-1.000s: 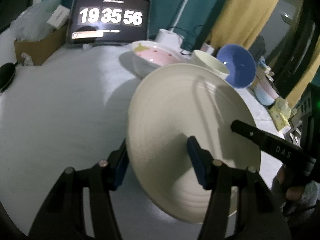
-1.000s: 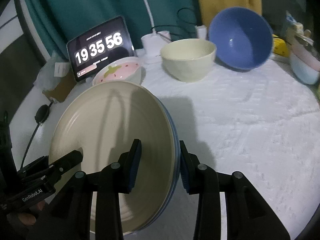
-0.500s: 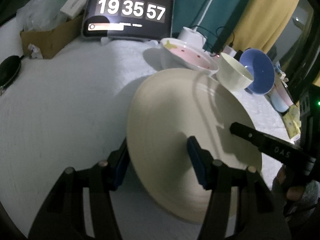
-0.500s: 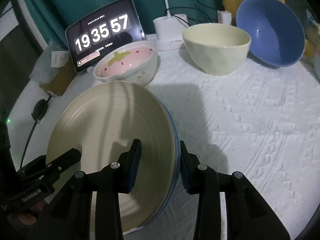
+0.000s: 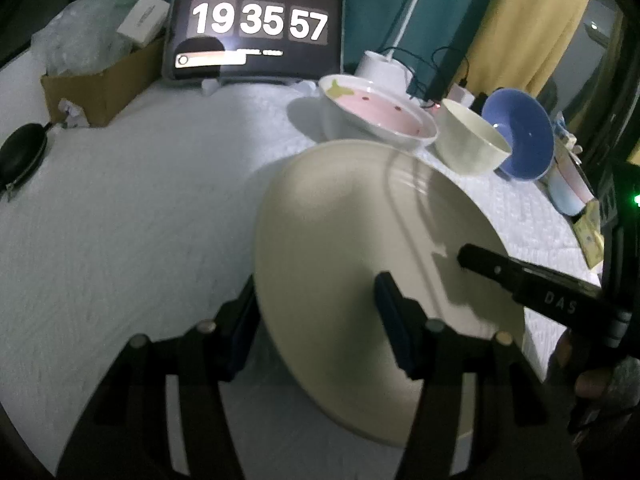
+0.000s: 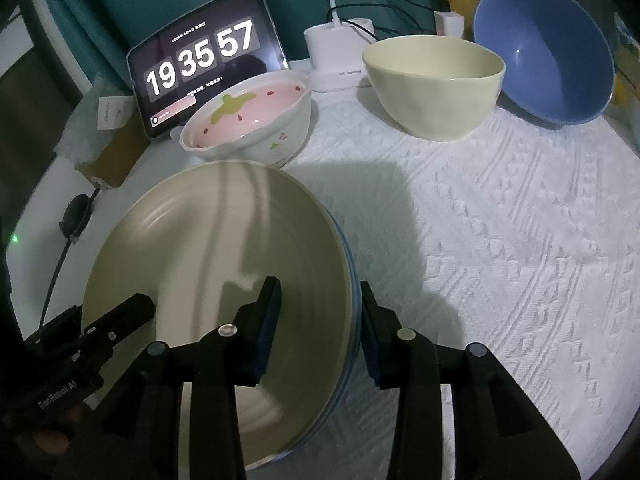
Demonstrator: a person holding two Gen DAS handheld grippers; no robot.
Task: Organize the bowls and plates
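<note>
A cream plate (image 5: 360, 216) lies on top of a blue plate, of which only the rim (image 6: 352, 280) shows. The stack hangs tilted just above the white cloth. My left gripper (image 5: 316, 320) is shut on its left rim, one finger under the stack and one on the cream face. My right gripper (image 6: 320, 324) is shut on the opposite rim, clamping both plates. Behind the stack stand a strawberry-pattern pink bowl (image 6: 248, 116), a cream bowl (image 6: 436, 84) and a tilted blue bowl (image 6: 548, 56).
A tablet clock (image 5: 256, 32) stands at the back, beside a cardboard box (image 5: 100, 84) with a plastic bag. A black pouch (image 5: 20, 152) lies far left. A white lamp base (image 6: 340, 48) with cables sits behind the bowls. Pastel bowls (image 5: 568, 188) are stacked at the right edge.
Both grippers carried the plate stack forward and lower, so it now sits close to the pink bowl. Neither grip changed.
</note>
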